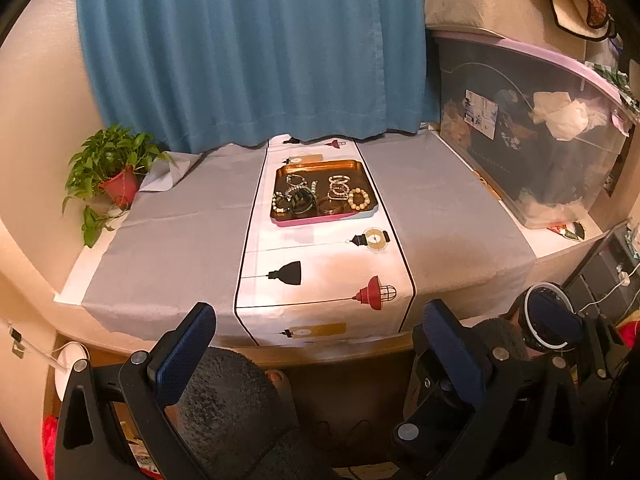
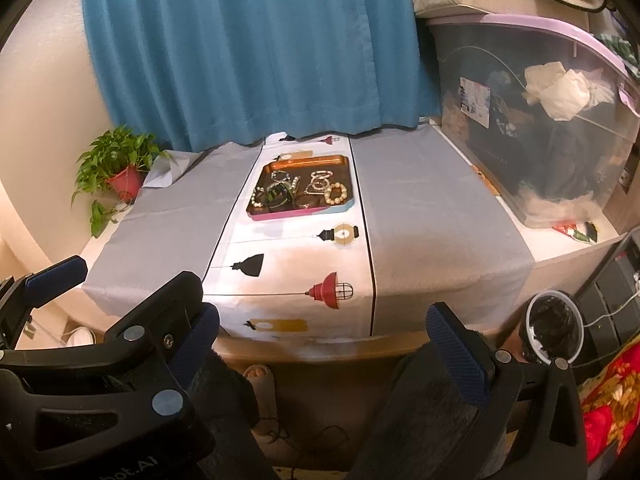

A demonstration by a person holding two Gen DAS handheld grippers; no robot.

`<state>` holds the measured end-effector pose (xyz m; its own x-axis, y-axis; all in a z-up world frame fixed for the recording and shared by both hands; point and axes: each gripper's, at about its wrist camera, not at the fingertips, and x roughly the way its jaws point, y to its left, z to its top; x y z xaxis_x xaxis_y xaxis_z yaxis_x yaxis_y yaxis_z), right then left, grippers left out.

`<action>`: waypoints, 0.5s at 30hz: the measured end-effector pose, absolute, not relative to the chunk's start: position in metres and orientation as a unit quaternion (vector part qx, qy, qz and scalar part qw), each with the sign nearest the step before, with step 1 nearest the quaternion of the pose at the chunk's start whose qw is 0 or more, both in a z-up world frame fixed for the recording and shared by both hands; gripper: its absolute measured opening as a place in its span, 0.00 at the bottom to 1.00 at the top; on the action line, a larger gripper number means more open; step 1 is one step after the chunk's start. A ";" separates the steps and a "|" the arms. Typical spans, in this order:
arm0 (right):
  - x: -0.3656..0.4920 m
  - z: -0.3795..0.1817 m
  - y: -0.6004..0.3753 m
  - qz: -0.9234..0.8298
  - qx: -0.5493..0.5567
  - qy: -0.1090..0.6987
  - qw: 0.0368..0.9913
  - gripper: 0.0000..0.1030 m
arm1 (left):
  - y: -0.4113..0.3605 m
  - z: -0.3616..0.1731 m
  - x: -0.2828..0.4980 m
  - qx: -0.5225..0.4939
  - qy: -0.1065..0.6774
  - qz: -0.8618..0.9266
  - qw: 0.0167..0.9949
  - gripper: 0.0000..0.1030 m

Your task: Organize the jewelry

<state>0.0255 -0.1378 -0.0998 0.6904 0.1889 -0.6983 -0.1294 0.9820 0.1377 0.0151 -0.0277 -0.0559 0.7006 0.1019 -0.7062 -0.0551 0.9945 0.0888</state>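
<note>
Lower foreground, left wrist view: left gripper [image 1: 316, 340], two blue-padded fingers spread wide, nothing between them, held below the near edge of the desk [image 1: 460, 208]. To its lower right in the same view, part of the right gripper [image 1: 560, 324], blue pad visible. Lower foreground, right wrist view: right gripper [image 2: 324, 340], fingers likewise spread wide and holding nothing; the left gripper's finger [image 2: 56, 280] shows at the left edge of that frame. Lower right, right wrist view: a round clear-rimmed container [image 2: 554, 330] with dark contents, just off the desk corner. Middle of frame: grey cloth over the desk, crossed front to back by a white runner [image 1: 320, 276] printed with lamps, among them a red lamp [image 1: 376, 293] and a black lamp [image 1: 286, 273]. Farther along the runner, centre of frame: copper-coloured tray [image 1: 320, 166] with a pink front rim, holding the jewelry. Contents: a cream beaded bracelet [image 1: 359, 199] at the tray's right front, stacked pale bangles [image 1: 339, 187] just behind it, a dark tangle of bracelets [image 1: 294, 198] at the left. All jewelry lies inside the tray, well apart from both grippers. Left of frame, desk edge: potted green plant [image 1: 114, 168] in a red pot. Right of frame: large translucent storage bin [image 1: 532, 136] with a lilac lid. Far background: blue curtain [image 1: 248, 48].
</note>
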 end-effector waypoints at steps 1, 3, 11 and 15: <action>0.025 -0.100 -0.138 0.087 0.039 0.384 0.919 1.00 | -0.027 -0.056 0.015 0.030 0.386 0.042 0.921 1.00; 0.025 -0.100 -0.138 0.086 0.039 0.386 0.918 1.00 | -0.028 -0.056 0.015 0.031 0.388 0.041 0.920 1.00; 0.026 -0.102 -0.139 0.087 0.043 0.393 0.914 1.00 | -0.025 -0.057 0.021 0.031 0.398 0.028 0.916 1.00; 0.029 -0.102 -0.137 0.089 0.044 0.397 0.913 1.00 | -0.024 -0.057 0.023 0.031 0.399 0.030 0.916 1.00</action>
<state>0.0291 -0.1372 -0.1025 0.6694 0.1975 -0.7162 -0.1271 0.9803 0.1515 0.0234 -0.0240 -0.0573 0.6797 0.0797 -0.7291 -0.0297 0.9963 0.0811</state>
